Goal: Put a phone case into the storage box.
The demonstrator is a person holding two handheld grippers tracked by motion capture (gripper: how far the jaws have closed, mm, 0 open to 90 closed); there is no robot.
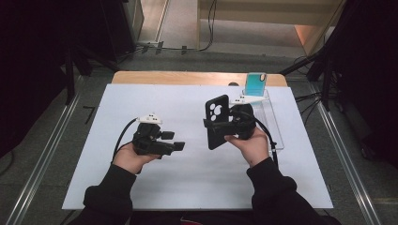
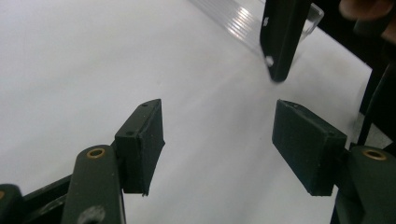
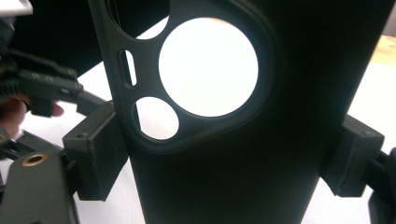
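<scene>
The right gripper clamps a black phone case by its two long edges and holds it upright above the white table, camera cutouts at the top. The left gripper hangs just left of the case, jaws apart and nothing between them. Behind stands a clear stand with a blue phone

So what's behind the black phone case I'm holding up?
Behind the black phone case stands a clear stand holding a teal phone. The case and right gripper cover the stand's near left part.
</scene>
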